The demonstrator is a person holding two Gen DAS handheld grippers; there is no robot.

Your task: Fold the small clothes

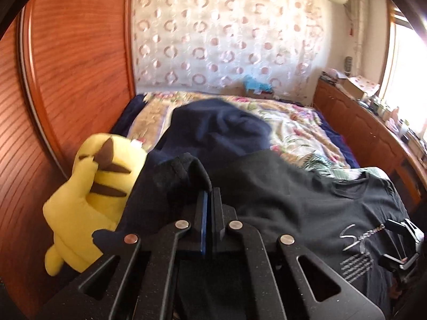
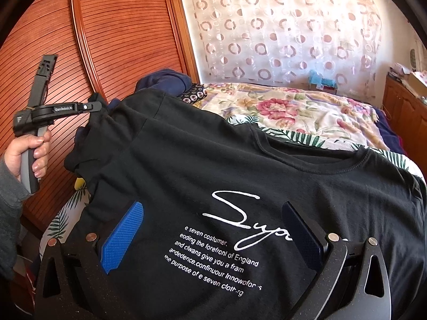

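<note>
Black T-shirt (image 2: 213, 165) lies spread on the floral bedspread (image 2: 307, 106), chest print facing up, collar toward the circle-patterned curtain (image 2: 280, 26). White script and small text lines visible on the chest.

Left gripper (image 1: 209, 194): jaws pressed together, pinching the shirt's left sleeve. In the right wrist view the same tool (image 2: 100, 105) has that sleeve lifted off the bed on the shirt's wardrobe side, fabric bunched at the tips. A hand (image 2: 24, 152) in a grey sleeve (image 2: 10, 200) grips its handle.

Right gripper (image 2: 213, 229): jaws spread wide, hovering over the shirt's chest print, blue pads (image 2: 122, 237) either side of the lettering. Nothing between them; contact with the cloth cannot be told. In the left wrist view it (image 1: 400, 245) shows only at the frame edge, over the shirt's print.

Yellow plush toy (image 1: 90, 194) sits just beside the shirt, between it and the wooden slatted wardrobe (image 1: 66, 80). A dark navy garment (image 1: 213, 130) is heaped beyond the shirt, toward the curtain. A wooden cabinet (image 1: 373, 138) with clutter on top runs along the far side of the bed from the shirt, under the window.
</note>
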